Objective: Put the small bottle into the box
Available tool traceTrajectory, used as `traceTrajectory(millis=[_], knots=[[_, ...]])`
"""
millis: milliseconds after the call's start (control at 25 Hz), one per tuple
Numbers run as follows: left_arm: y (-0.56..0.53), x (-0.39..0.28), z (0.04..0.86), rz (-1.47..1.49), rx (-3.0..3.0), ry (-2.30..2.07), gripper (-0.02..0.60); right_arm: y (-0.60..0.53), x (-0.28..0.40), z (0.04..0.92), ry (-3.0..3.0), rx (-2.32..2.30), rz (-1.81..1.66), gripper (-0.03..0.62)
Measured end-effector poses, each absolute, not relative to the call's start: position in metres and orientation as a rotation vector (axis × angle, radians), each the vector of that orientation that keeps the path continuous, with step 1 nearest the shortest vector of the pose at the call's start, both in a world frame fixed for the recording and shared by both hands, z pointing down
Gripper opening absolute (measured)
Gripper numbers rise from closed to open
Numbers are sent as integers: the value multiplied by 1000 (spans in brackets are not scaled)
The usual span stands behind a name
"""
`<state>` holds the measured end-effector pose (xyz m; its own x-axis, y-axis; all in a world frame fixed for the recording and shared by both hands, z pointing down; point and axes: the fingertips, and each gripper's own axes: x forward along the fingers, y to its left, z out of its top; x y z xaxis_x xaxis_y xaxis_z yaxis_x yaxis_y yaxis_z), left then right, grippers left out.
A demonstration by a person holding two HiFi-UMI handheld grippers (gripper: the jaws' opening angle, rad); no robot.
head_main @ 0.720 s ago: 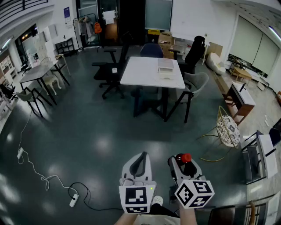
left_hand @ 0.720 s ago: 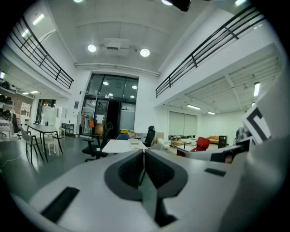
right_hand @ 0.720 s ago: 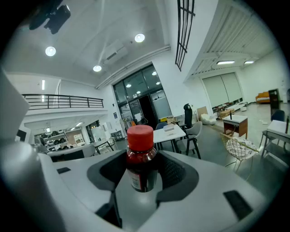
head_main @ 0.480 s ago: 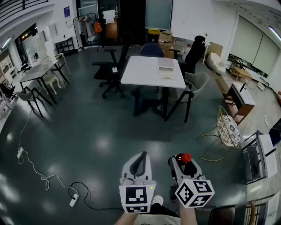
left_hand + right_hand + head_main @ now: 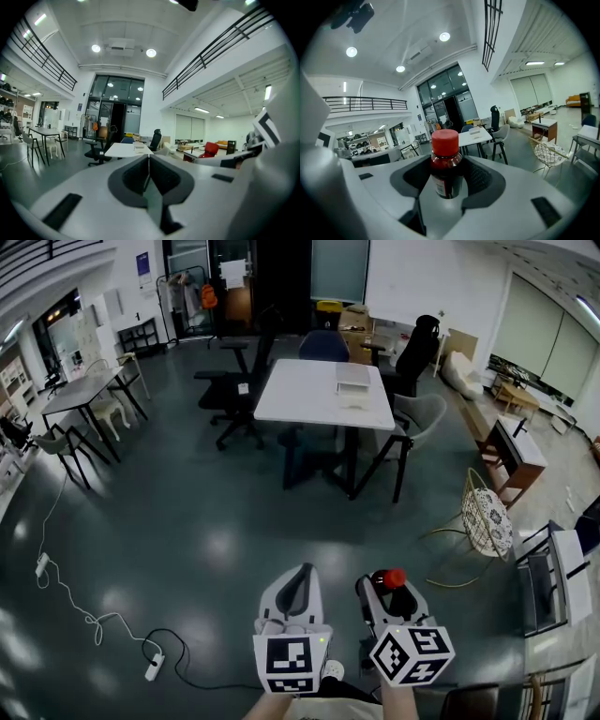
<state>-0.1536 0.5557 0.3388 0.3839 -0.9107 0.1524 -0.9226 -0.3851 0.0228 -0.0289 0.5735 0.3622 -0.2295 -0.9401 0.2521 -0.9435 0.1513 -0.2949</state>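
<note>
R gripper (image 5: 389, 595) is clamping the small dark bottle w/ red cap (image 5: 446, 164) upright betw. its jaws, which are standing wide round it. L gripper (image 5: 298, 583) is riding just beside, jaws together, empty. Pale flat box (image 5: 353, 380) is sitting on white square table (image 5: 298, 397), well apart ahead.

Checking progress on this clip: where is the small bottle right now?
The small bottle stands gripped between the right gripper's jaws, low right in the head view, beside the left gripper, well short of the white table.
</note>
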Motion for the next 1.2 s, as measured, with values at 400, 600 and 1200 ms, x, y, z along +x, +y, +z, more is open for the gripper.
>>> traceTrajectory(millis=[400, 600, 1200], knots=[[526, -104, 343, 150, 2488, -1725, 20, 539, 18, 363, -2435, 1867, 594, 229], [511, -91, 345, 151, 2465, -1737, 20, 520, 31, 366, -2442, 1839, 602, 229], [392, -70, 351, 169, 2514, -1662, 20, 406, 41, 378, -2411, 1868, 635, 229]])
